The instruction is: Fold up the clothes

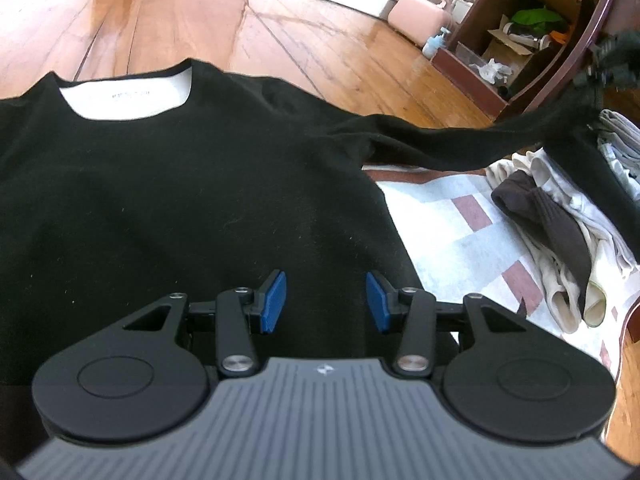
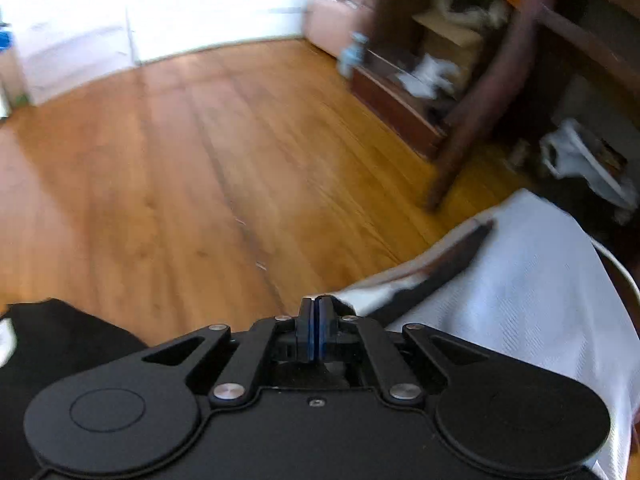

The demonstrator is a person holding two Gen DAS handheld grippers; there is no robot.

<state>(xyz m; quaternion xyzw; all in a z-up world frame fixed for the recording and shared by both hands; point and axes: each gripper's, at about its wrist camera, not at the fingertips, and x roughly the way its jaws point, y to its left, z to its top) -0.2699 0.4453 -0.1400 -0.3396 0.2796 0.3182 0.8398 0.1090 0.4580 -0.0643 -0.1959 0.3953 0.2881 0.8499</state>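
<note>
The fold has hardly begun. A black shirt lies spread flat, collar away from the left wrist camera, on a white cloth with red squares; whether a bed or a desk lies under that cloth the pictures do not show. The body is smooth and not yet folded, the neck opening shows a white inner label, and only one sleeve is off the surface, drawn out taut toward the upper right of that view, where a blurred dark shape at the frame edge seems to hold its end. That is probably the right tongs, whose pads are pressed together in their own view with no cloth visible between the tips; black fabric lies just beside them at lower left, so I cannot tell for sure that the sleeve is pinched. The left tongs hover above the shirt's lower body, blue pads apart, holding nothing. Still to do, by my reading: bring the sleeve in, fold the sides, then the length. More clothes lie heaped to the right, apparently unfolded.
</note>
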